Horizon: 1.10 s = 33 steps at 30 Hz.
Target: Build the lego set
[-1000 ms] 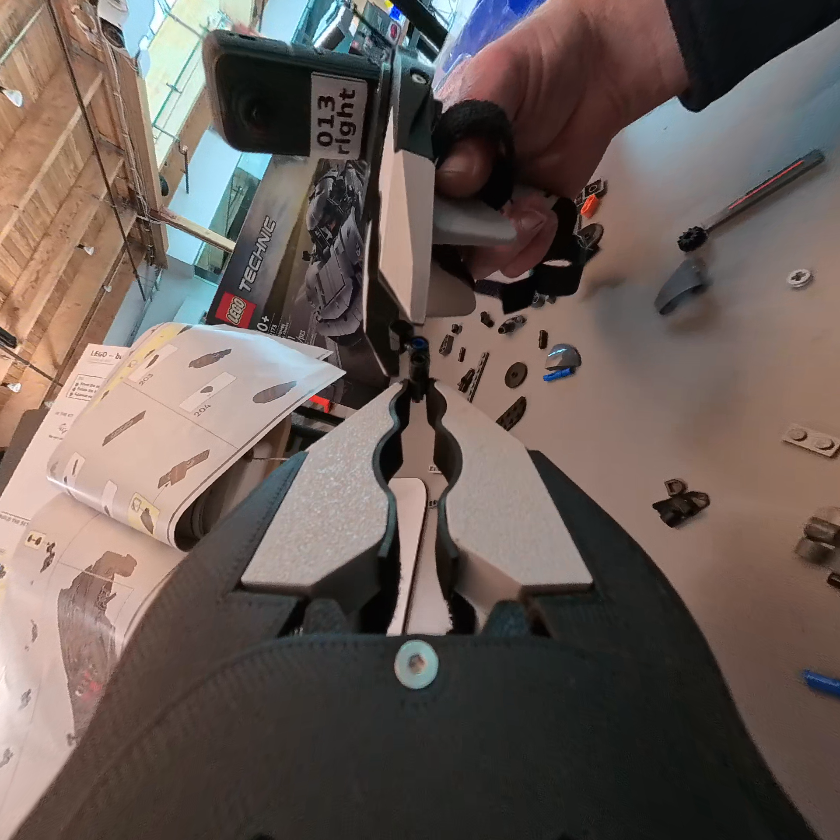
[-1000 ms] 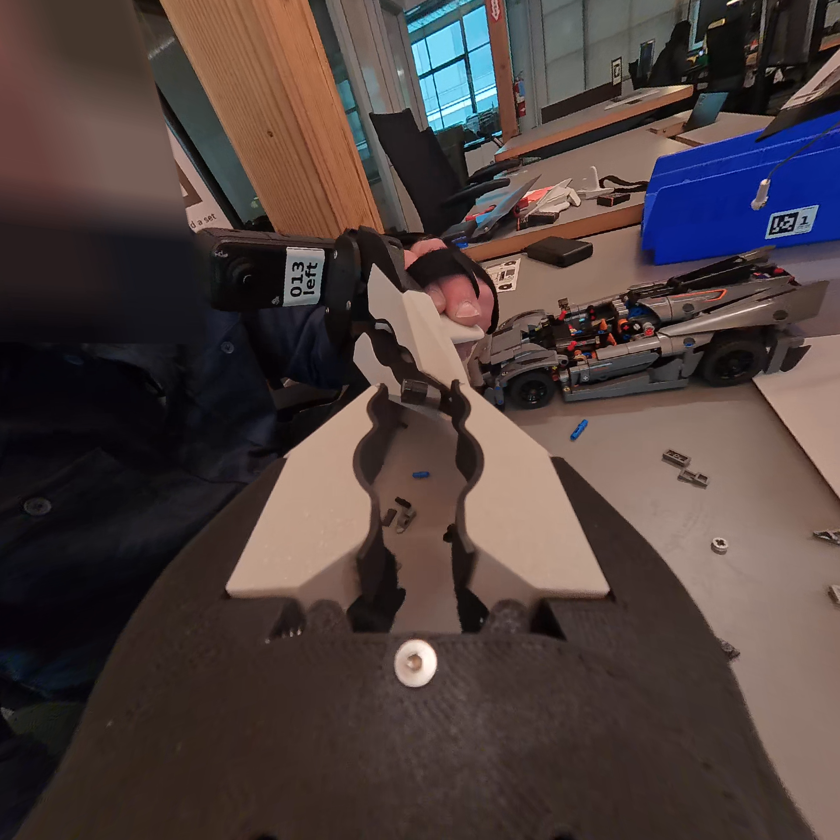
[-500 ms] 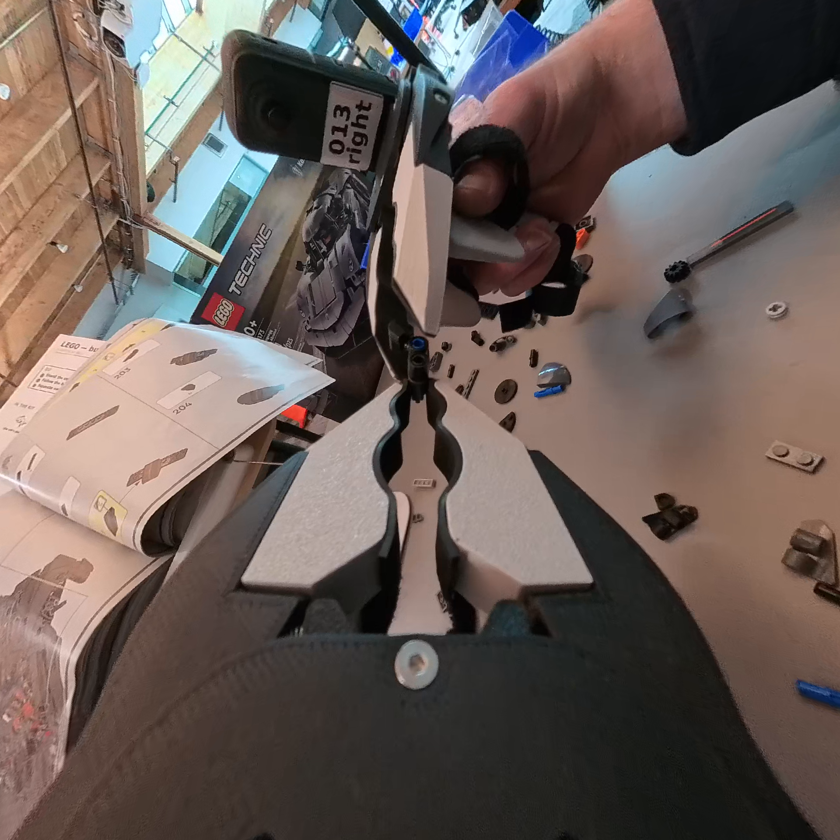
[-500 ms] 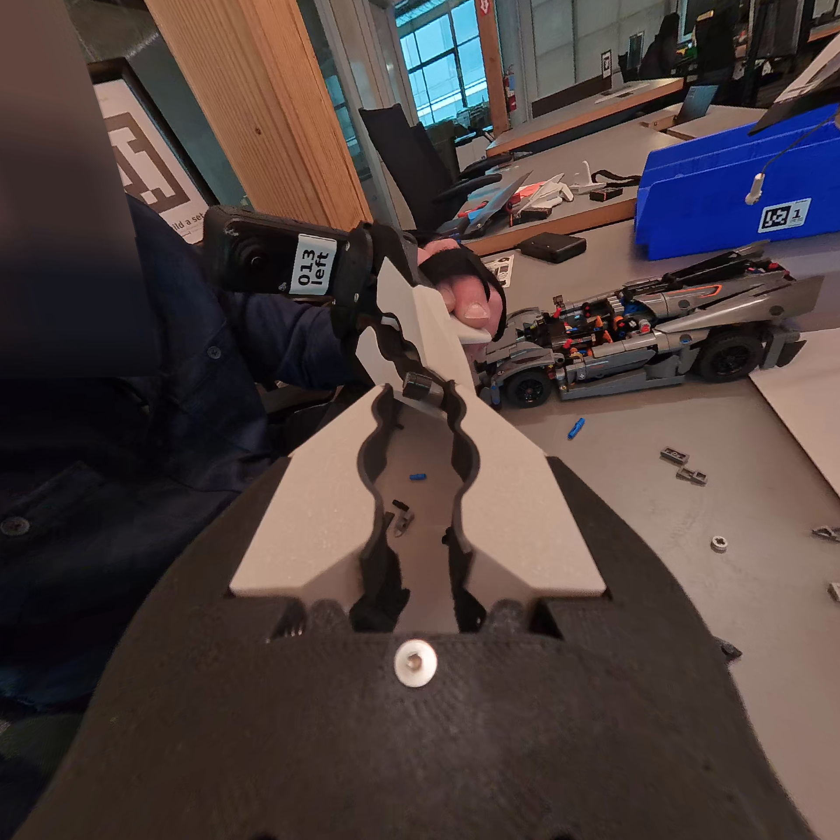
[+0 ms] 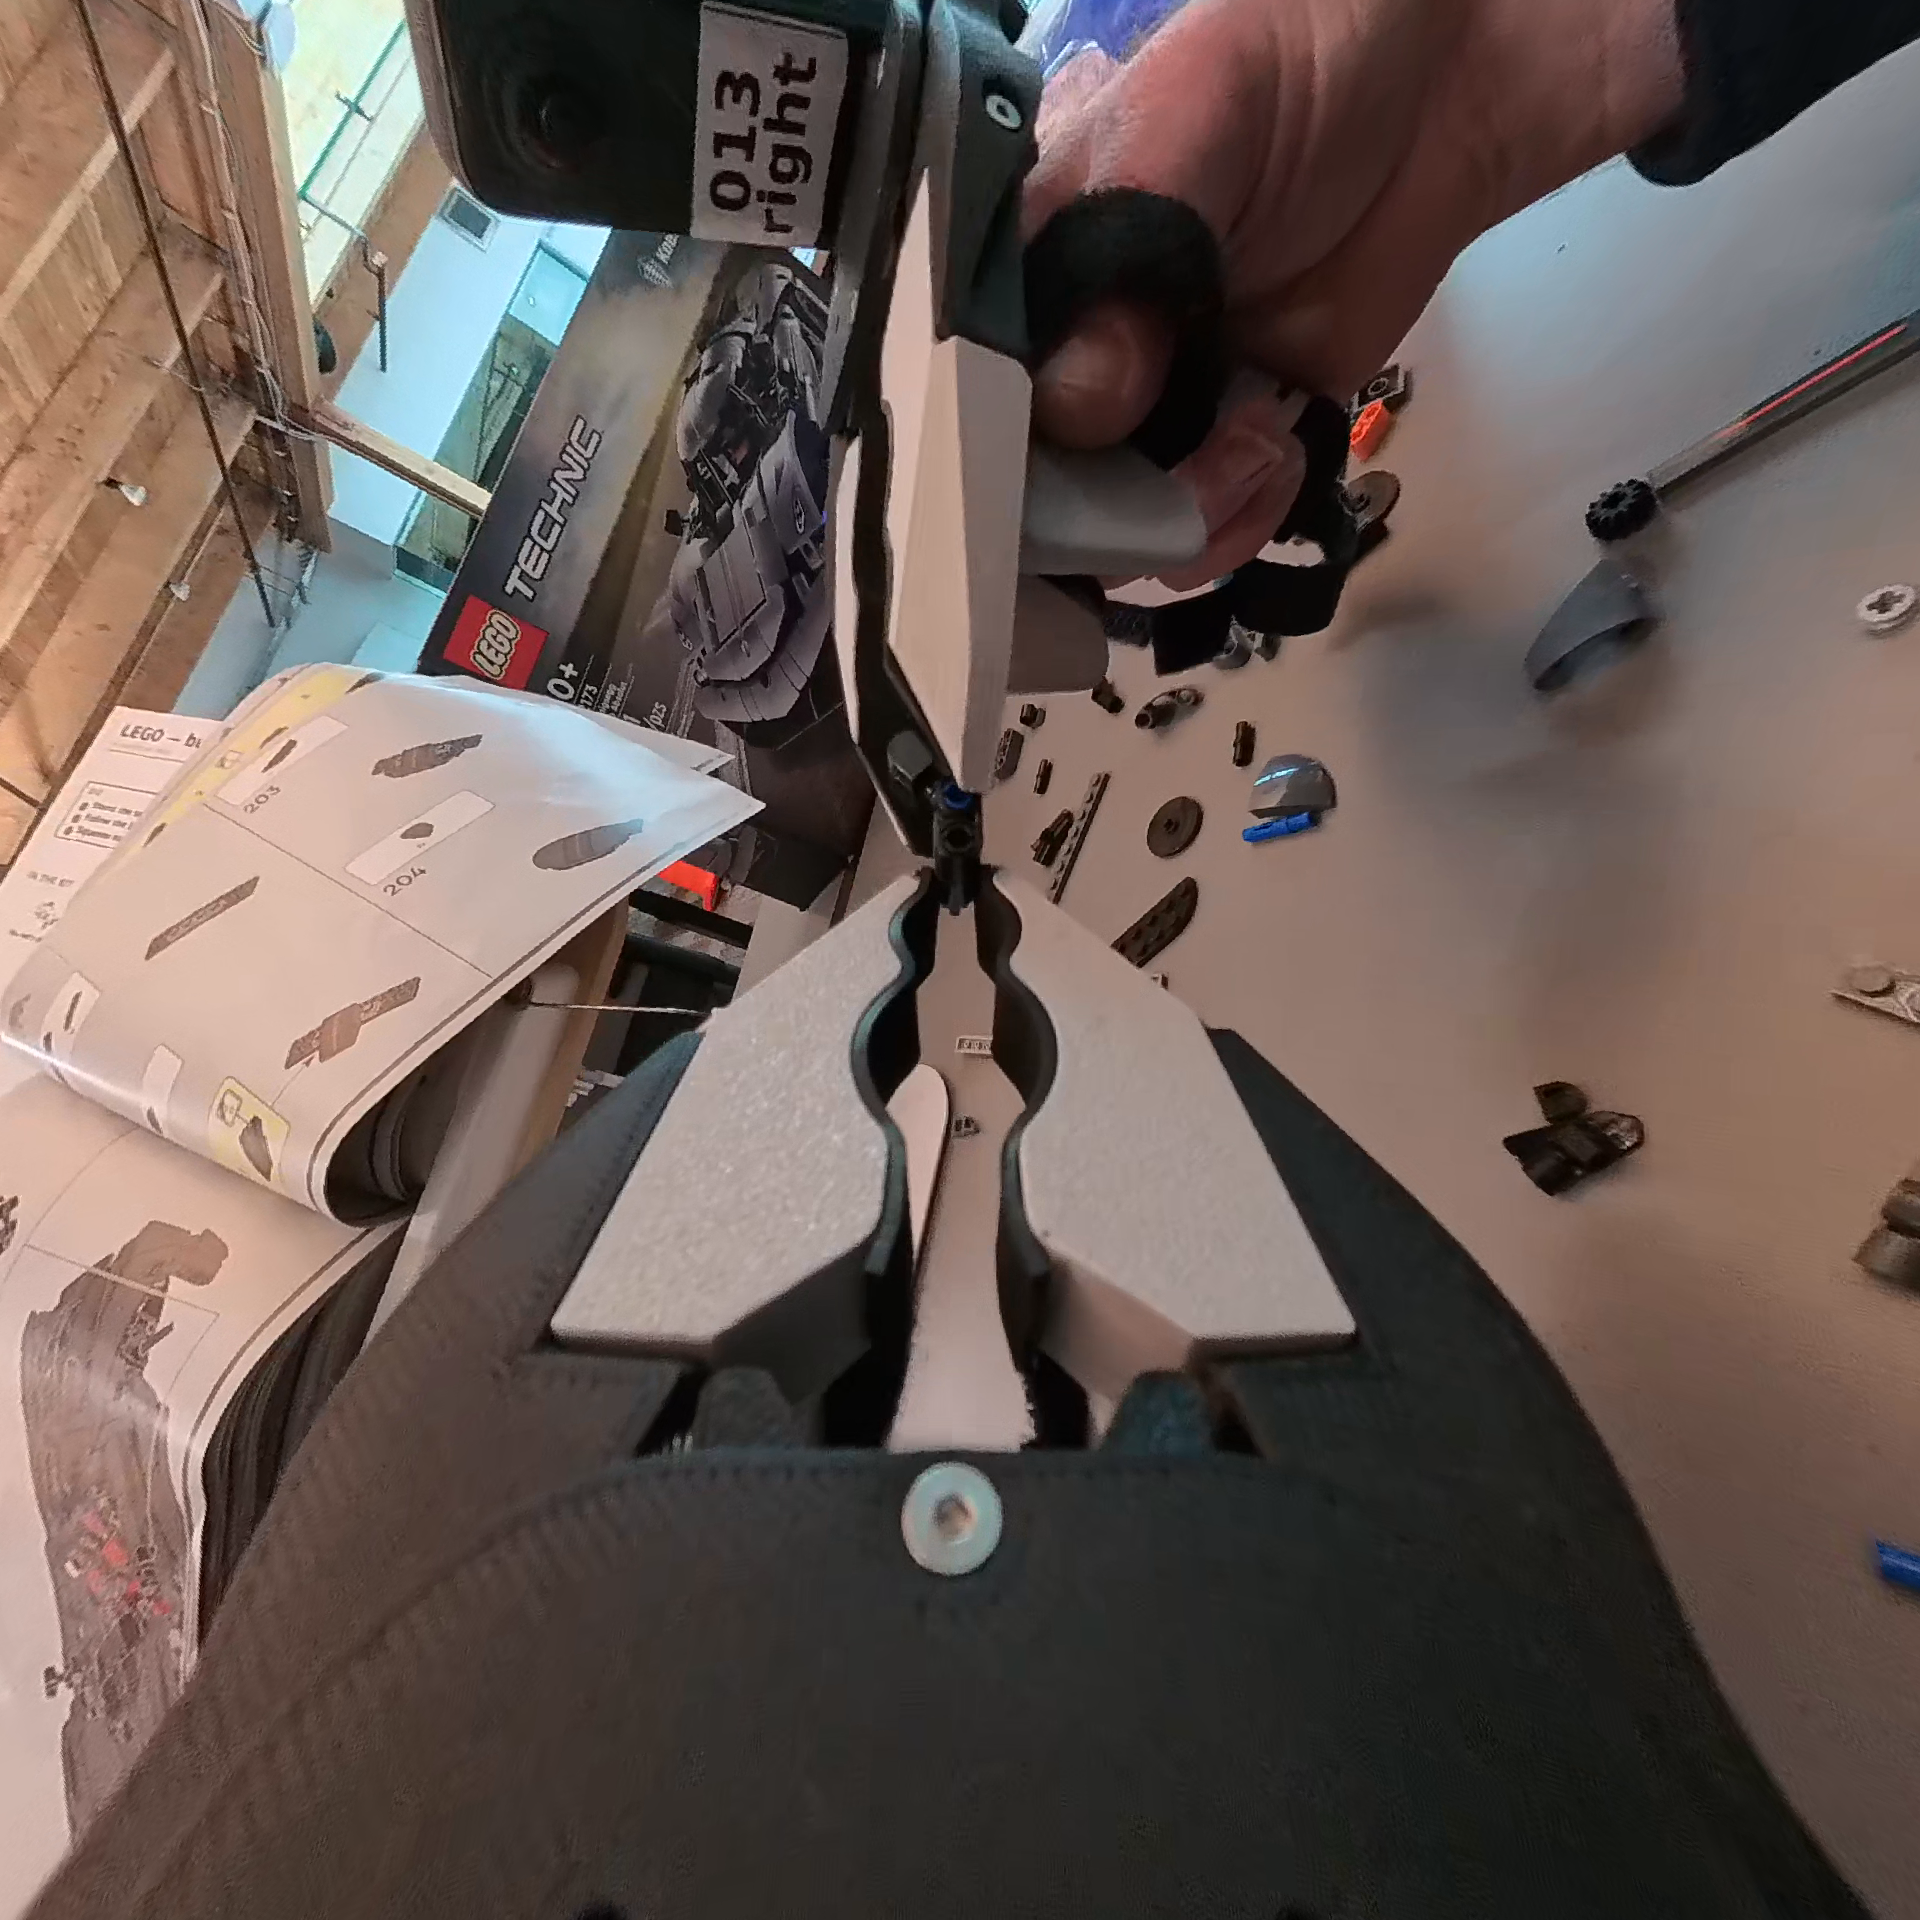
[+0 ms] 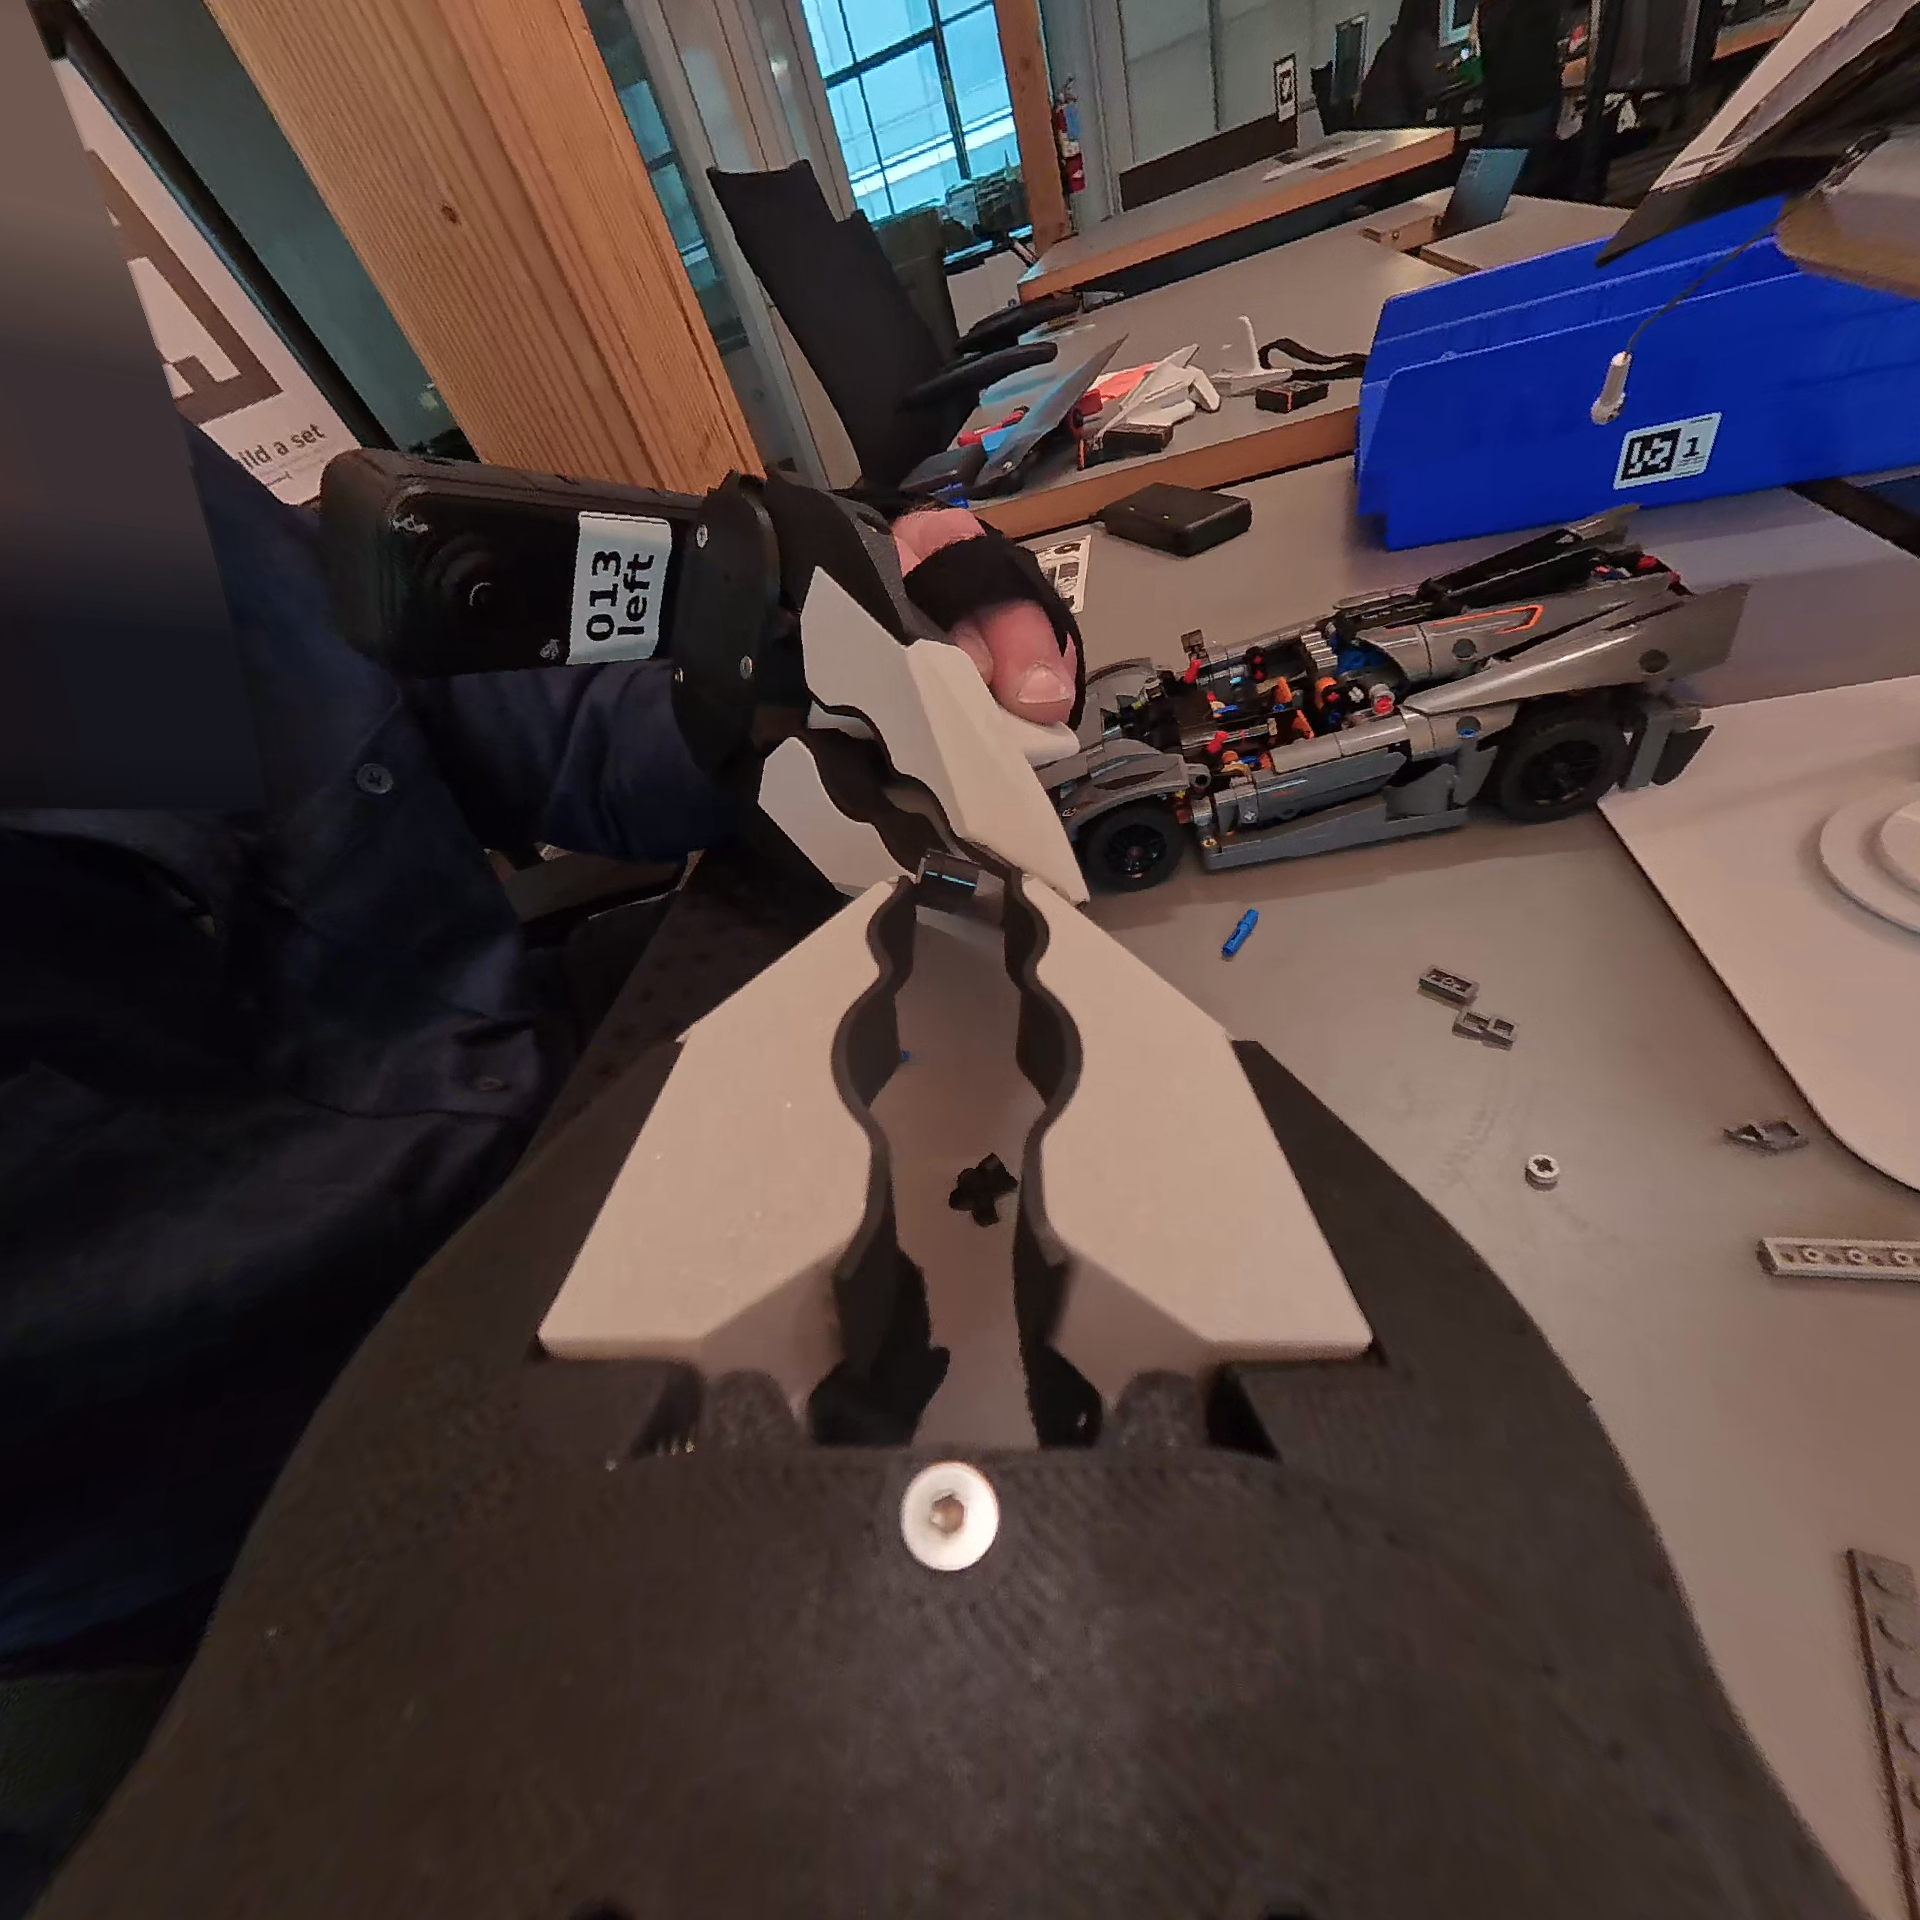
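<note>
My left gripper (image 5: 954,883) is shut on a small black connector (image 5: 956,844) with a blue pin (image 5: 950,800) at its top. My right gripper (image 6: 951,899) is shut on a small black piece (image 6: 948,878). The two grippers meet tip to tip above the table, and the pieces touch at the blue pin. In the left wrist view the right gripper (image 5: 940,784) comes down from above, held by a hand. In the right wrist view the left gripper's fingers (image 6: 966,727) reach in from the upper left. The joint itself is partly hidden by the fingertips.
A built grey Lego car (image 6: 1382,717) stands on the grey table (image 6: 1351,1039), with a blue bin (image 6: 1662,364) behind it. An open instruction booklet (image 5: 312,883) and the set's box (image 5: 644,540) lie left. Several loose parts (image 5: 1283,800) are scattered about. A white board (image 6: 1818,935) lies right. Both grippers' tips are close together, under 4 cm apart. From either gripper's tips it is about 25 cm to the built grey Lego car (image 6: 1382,717).
The two grippers have drawn closer together, and the right one now fills more of the left wrist view. Both stay shut on their pieces.
</note>
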Tool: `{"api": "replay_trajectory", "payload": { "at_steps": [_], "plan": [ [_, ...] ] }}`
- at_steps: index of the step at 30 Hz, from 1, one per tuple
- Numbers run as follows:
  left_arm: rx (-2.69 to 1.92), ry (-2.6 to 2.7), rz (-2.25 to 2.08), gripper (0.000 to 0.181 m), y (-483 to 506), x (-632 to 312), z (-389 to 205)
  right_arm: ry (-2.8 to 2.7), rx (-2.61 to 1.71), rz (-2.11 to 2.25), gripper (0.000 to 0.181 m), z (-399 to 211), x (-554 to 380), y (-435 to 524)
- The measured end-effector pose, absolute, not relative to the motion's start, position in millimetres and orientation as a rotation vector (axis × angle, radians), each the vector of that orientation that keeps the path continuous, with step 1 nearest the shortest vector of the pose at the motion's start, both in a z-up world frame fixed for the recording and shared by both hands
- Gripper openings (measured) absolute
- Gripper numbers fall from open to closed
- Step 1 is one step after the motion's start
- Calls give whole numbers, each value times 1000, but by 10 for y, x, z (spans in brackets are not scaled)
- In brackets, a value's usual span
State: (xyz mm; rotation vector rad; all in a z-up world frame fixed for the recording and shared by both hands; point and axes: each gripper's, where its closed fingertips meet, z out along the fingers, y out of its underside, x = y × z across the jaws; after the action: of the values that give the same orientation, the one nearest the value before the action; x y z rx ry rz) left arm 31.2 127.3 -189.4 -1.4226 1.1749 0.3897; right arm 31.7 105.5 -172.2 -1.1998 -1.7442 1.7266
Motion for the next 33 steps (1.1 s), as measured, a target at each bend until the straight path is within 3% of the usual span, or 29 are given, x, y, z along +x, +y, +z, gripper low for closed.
{"api": "replay_trajectory", "payload": {
  "at_steps": [14, 33],
  "plan": [
    [-1515, 1116, 390, 16, 1365, 61, -1904, -1643, -1176, 1607, 14, -1658, 244, 1210],
    [-1646, 651, 477, 13, 1451, -1197, -1373, -1701, -971, 1275, 14, -1760, -56, 991]
  ]
}}
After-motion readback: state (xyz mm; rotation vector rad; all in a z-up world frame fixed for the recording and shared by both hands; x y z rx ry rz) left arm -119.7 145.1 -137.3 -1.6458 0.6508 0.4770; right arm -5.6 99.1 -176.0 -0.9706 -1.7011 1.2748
